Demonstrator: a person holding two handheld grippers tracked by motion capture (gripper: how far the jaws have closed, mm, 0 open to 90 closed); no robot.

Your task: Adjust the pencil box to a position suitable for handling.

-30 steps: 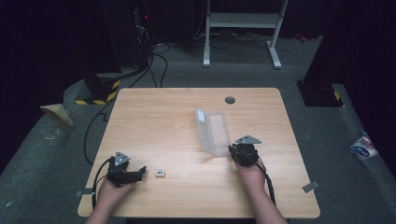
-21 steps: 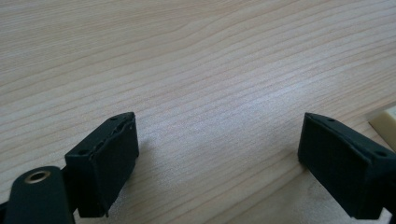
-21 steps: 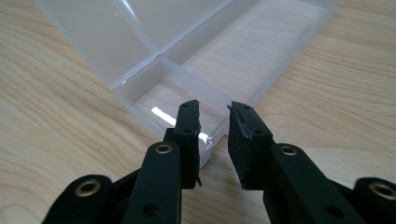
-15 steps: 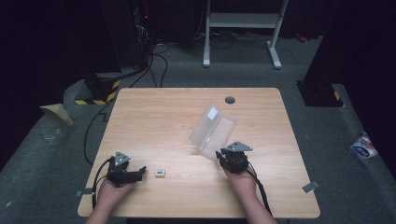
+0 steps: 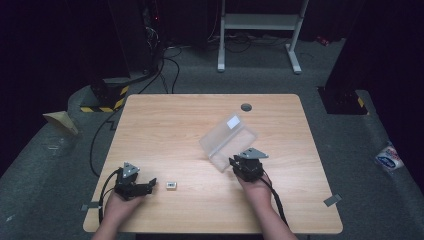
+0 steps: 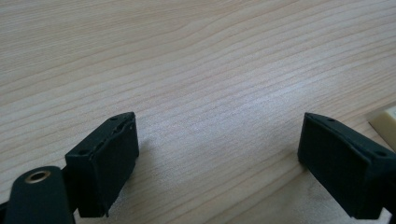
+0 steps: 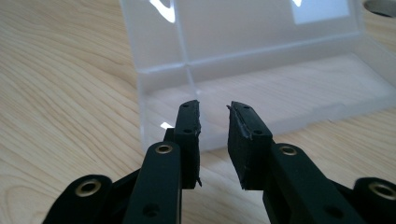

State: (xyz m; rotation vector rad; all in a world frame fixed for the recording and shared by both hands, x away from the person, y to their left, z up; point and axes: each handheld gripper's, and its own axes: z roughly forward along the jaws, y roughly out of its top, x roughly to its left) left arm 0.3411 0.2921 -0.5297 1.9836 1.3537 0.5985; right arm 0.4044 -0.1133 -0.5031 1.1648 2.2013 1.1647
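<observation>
Just ahead of my right gripper [image 7: 214, 122], its jaws narrowly parted and gripping nothing, sits the clear plastic box [image 7: 261, 88].

1. In the high view, the small pale block [image 5: 171, 185] on the bench [image 5: 165, 130] is too small for its kind or any marking to be told.
2. In the left gripper view, that block [image 6: 385, 122] is cut off by the right edge, so just one corner is seen.
3. In the right gripper view, the clear plastic box [image 7: 261, 88] is cut off by the top edge, and its white label [image 7: 322, 10] cannot be read.
4. Whether the near wall of the box is pressed by the right tool [image 7: 214, 122] cannot be told; its jaws stand slightly apart.
5. The lower arms of the person are cut off by the bottom edge of the high view.
</observation>
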